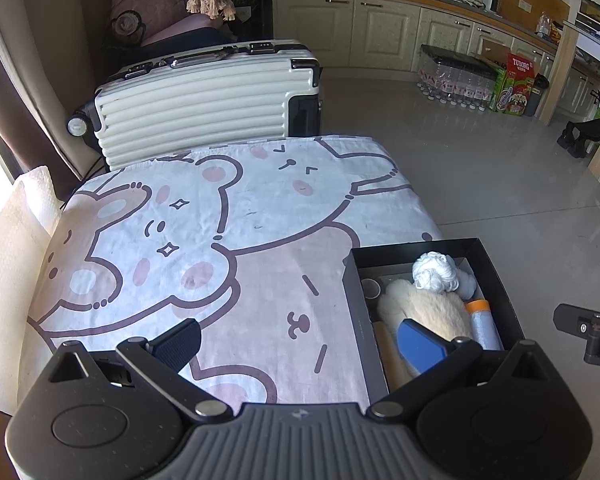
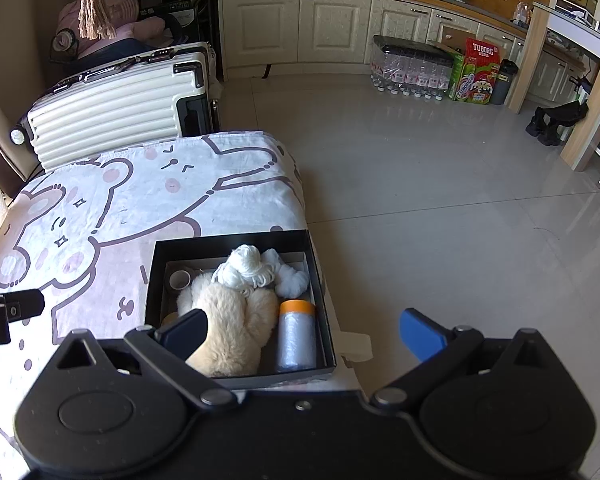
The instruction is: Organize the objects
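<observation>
Setting: a table draped in a bear-print cloth (image 1: 204,216), a cream ribbed suitcase (image 1: 196,100) standing at its far edge, tiled kitchen floor beyond
Box: a black open-topped box (image 2: 156,280) sits at the cloth's near right corner, its right wall at the table edge
Contents: a cream plush toy (image 2: 228,316) lies across the middle of the box; a skein of white yarn (image 2: 246,266) rests at the far end, touching the plush; a clear roll with an orange cap (image 2: 296,336) lies along the right wall; a small tape roll (image 2: 180,279) is tucked in the far left corner
Left gripper: the left gripper (image 1: 300,340) hovers over the cloth with its fingers spread wide and nothing between them; its blue pad appears in front of the box
Right gripper: the right gripper (image 2: 302,330) hangs above the near end of the box, fingers spread wide and empty, dark pad over the plush, blue pad out past the table edge
Background: a pack of water bottles (image 2: 408,68) and a Tuborg carton (image 2: 476,72) stand against white cabinets
</observation>
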The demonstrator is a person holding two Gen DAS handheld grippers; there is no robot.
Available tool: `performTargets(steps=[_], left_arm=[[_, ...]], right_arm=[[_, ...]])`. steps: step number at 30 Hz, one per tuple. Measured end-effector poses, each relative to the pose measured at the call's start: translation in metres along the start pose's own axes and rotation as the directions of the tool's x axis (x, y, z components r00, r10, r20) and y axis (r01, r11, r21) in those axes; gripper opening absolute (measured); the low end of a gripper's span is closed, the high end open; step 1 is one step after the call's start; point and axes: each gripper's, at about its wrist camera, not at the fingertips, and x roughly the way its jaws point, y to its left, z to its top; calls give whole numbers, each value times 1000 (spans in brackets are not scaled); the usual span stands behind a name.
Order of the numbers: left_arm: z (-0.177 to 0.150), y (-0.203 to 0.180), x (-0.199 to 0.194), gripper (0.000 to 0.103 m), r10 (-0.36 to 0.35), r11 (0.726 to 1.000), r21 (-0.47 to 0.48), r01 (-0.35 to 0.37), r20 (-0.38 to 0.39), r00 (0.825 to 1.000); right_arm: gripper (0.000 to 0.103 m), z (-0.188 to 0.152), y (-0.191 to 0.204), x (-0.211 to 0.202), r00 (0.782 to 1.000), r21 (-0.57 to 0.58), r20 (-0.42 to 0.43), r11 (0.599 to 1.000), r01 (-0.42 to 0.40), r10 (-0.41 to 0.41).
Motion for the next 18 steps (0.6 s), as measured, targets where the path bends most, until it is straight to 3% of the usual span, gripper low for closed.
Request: performTargets(steps=[18], left_arm=[[0, 0, -1, 103, -7, 1000, -1, 7, 3, 1000]], right_arm=[[103, 0, 2, -2, 1000, -7, 2, 1000, -1, 1]])
